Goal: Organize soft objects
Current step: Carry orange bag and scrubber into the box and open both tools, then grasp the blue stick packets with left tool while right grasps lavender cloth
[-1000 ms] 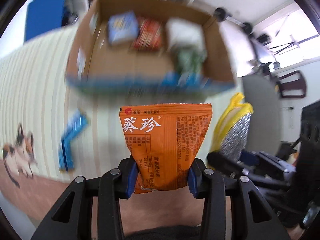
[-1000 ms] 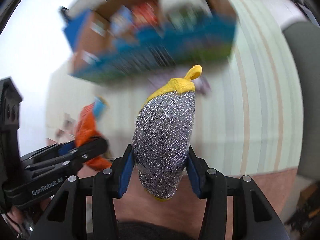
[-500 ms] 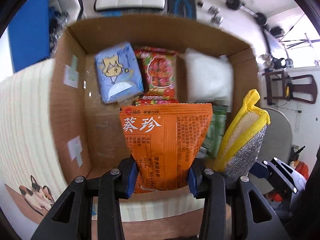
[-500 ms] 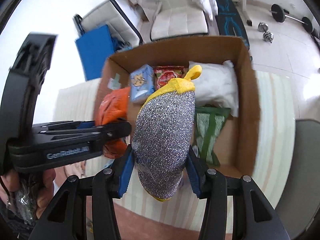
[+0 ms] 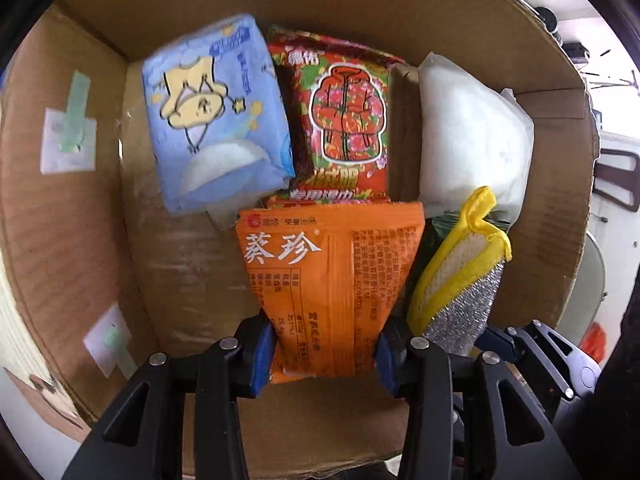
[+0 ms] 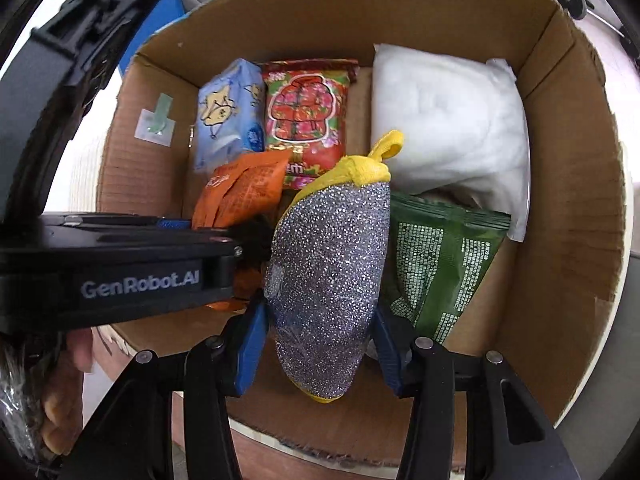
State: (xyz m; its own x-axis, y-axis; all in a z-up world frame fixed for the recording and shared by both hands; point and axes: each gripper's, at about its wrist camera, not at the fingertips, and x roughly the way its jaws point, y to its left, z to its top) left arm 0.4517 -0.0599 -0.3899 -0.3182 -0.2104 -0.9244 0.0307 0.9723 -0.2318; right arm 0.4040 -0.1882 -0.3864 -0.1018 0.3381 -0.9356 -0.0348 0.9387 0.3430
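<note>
Your left gripper [image 5: 326, 350] is clamped on the lower end of an orange snack packet [image 5: 328, 280], its blue pads pressing the packet's two side edges so that the packet stands up from the bottom centre of the left wrist view, over the open cardboard box [image 5: 60, 208]. The packet is flat, glossy foil with white characters and fine print, wider at its top seam than where you hold it. Your right gripper [image 6: 320, 344] pinches a scrubbing sponge [image 6: 328, 280] by its rounded lower end; in the right wrist view it rises through the middle of the frame, an oval pad with a glittery silver mesh face, yellow cloth edging and a small yellow loop at the tip. In the left wrist view that sponge shows at lower right, just beside the orange packet, with its pale foam side visible. Inside the box, toward the top of both frames, lie a soft blue tissue pack [image 5: 216, 112] with a cartoon print, a red floral wet-wipe pack [image 5: 344, 120] touching it, and a puffy white bag [image 6: 448, 120] at upper right. A crinkled green packet [image 6: 436, 264] lies below the white bag, right of the sponge.
</note>
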